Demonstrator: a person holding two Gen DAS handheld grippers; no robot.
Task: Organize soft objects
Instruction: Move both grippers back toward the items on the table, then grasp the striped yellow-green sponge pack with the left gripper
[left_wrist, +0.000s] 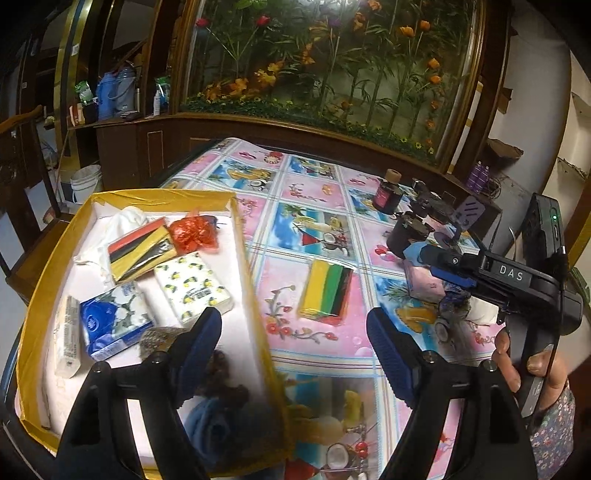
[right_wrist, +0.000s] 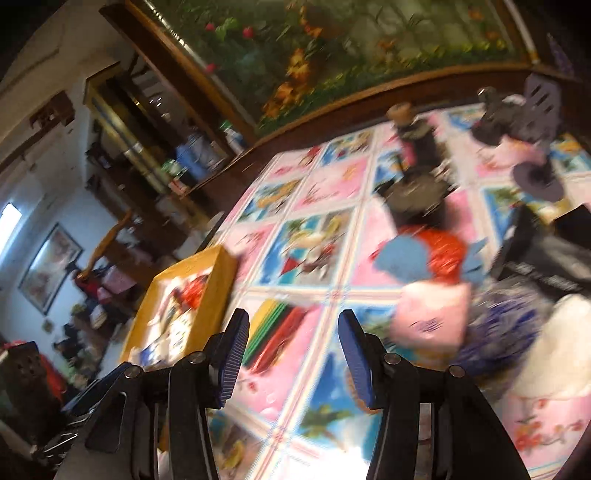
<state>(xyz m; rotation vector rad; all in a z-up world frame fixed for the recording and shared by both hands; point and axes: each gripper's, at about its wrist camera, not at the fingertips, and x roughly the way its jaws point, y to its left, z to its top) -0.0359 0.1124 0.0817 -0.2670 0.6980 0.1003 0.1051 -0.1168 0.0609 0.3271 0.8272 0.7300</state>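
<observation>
Patterned pink-and-blue tablecloth (left_wrist: 295, 206) over the whole table, a flower mural (left_wrist: 332, 55) behind it.

Left gripper (left_wrist: 295, 332): fingers spread wide and released, nothing between the pads. Left finger (left_wrist: 199, 339) over the near end of the yellow-rimmed box (left_wrist: 236, 206); right finger (left_wrist: 391, 354) over bare cloth. Just ahead of the gap, slightly toward the right finger: striped packet (left_wrist: 327, 291), flat on the cloth outside the box, wrapped in clear film, bands of yellow, green, black and red running lengthwise, long axis pointing away from the fingers, tilted a little to the right.

Beyond the left finger, inside the box: blue-and-white tissue pack (left_wrist: 114, 325), lemon-print tissue pack (left_wrist: 192, 284), second striped packet (left_wrist: 142, 254), crumpled red bag (left_wrist: 194, 232).

Right gripper (right_wrist: 293, 354): fingers partly apart, holding nothing, over cloth. Same striped packet (right_wrist: 277, 332) just past the left finger, blurred. Pink pack (right_wrist: 432, 317) and red bag (right_wrist: 443, 251) ahead of the right finger.
</observation>
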